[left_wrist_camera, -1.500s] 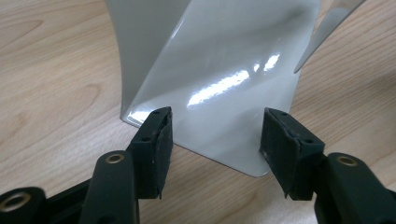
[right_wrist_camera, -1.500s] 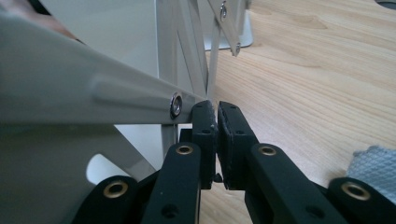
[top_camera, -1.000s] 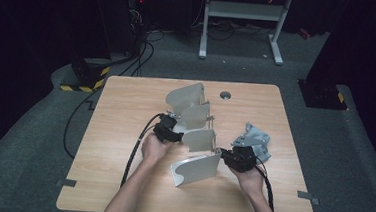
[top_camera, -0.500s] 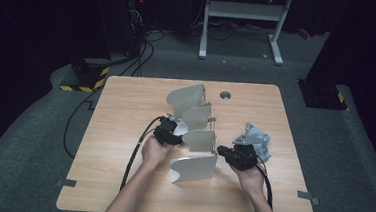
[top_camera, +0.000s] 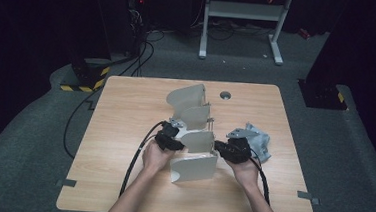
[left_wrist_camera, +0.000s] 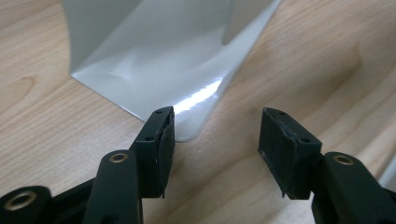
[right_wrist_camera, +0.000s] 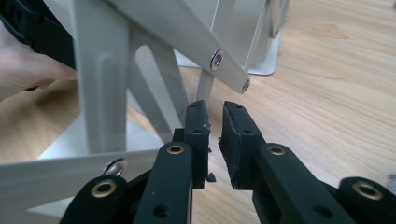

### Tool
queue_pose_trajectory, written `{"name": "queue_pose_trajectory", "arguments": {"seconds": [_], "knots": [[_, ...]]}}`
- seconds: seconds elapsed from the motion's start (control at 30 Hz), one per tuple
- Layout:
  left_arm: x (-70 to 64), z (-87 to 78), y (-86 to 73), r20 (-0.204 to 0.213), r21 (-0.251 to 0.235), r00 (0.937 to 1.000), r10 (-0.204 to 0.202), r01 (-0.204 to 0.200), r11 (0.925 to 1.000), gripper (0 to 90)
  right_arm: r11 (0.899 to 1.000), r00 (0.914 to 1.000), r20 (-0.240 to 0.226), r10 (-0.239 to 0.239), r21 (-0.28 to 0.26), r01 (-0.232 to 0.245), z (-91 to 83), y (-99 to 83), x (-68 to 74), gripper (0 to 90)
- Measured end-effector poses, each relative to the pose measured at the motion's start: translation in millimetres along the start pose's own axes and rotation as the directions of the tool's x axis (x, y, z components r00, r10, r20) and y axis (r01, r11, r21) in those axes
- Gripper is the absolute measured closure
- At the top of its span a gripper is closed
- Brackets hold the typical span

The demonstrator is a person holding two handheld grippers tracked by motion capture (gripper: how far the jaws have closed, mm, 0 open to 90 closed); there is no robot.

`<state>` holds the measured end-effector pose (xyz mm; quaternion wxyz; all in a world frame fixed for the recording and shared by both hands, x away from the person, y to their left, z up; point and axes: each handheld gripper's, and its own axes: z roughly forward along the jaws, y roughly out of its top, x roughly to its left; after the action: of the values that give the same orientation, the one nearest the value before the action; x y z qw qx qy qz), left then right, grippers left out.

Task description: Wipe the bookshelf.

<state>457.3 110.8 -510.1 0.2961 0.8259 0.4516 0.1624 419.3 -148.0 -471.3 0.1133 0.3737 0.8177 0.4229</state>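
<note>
A grey metal rack (top_camera: 192, 136) made of several upright curved panels joined by thin riveted bars stands at the middle of the high view, running from the table's centre down toward the person. In the left gripper view one glossy panel corner (left_wrist_camera: 187, 126) rests on the wood at the upper middle of the frame. The left gripper (left_wrist_camera: 215, 135) sits just below that corner with its jaws spread wide; one pad is just beside the panel's edge. In the right gripper view the right gripper (right_wrist_camera: 214, 119) is at the lower middle, its jaws nearly pressed together just beneath a thin bar (right_wrist_camera: 205, 86), with a narrow gap between them. A crumpled grey cloth (top_camera: 258, 141) lies at the right of the wooden table (top_camera: 125, 111), just beyond the right hand.
</note>
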Motion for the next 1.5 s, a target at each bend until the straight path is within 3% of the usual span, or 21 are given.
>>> {"name": "queue_pose_trajectory", "arguments": {"seconds": [0.37,0.7,0.83,0.97,1.03,1.13,1.3,1.37,1.5], "knots": [[-14.2,-12.0,-14.7,0.040,-0.009,0.9992,-0.004,0.005,0.9999,45.6,0.999,0.9989,-0.031,-0.037,0.004,0.037,-5.8,-8.2,15.2,80.7],[-20.1,-26.0,-34.0,0.028,-0.023,0.9995,-0.013,0.014,0.9996,45.3,0.998,0.9958,-0.064,-0.064,0.007,0.065,-9.9,-14.8,32.1,77.5],[-17.7,-30.8,-40.6,0.012,-0.020,0.9997,-0.021,0.022,0.9996,41.2,0.998,0.9976,-0.017,-0.067,0.006,0.067,-13.6,-17.8,25.8,68.4],[-14.6,-35.9,-49.5,-0.007,-0.033,0.9996,-0.028,0.028,0.9990,39.8,0.999,0.9951,0.097,-0.019,-0.049,0.024,-31.0,-18.9,6.7,59.6],[-14.1,-37.8,-53.1,-0.013,-0.042,0.9994,-0.031,0.030,0.9987,39.0,0.998,0.9871,0.160,0.001,-0.061,0.009,-39.8,-18.9,-5.5,56.7],[-14.5,-39.2,-57.5,-0.019,-0.056,0.9994,-0.028,0.027,0.9981,37.6,0.999,0.9681,0.249,0.024,-0.038,-0.015,-47.6,-20.6,-25.8,51.9],[-15.9,-38.6,-61.7,-0.026,-0.088,0.9992,-0.030,0.028,0.9958,36.1,0.998,0.9274,0.371,0.049,0.017,-0.060,-51.0,-28.4,-52.8,47.1],[-16.4,-38.2,-63.9,-0.026,-0.105,0.9991,-0.035,0.032,0.9939,35.4,0.996,0.9118,0.407,0.056,0.041,-0.080,-48.9,-32.5,-63.3,45.2],[-16.9,-37.8,-69.6,-0.031,-0.147,0.9988,-0.037,0.032,0.9886,35.4,0.990,0.8949,0.439,0.079,0.068,-0.121,-42.5,-37.1,-76.3,43.2]]}}
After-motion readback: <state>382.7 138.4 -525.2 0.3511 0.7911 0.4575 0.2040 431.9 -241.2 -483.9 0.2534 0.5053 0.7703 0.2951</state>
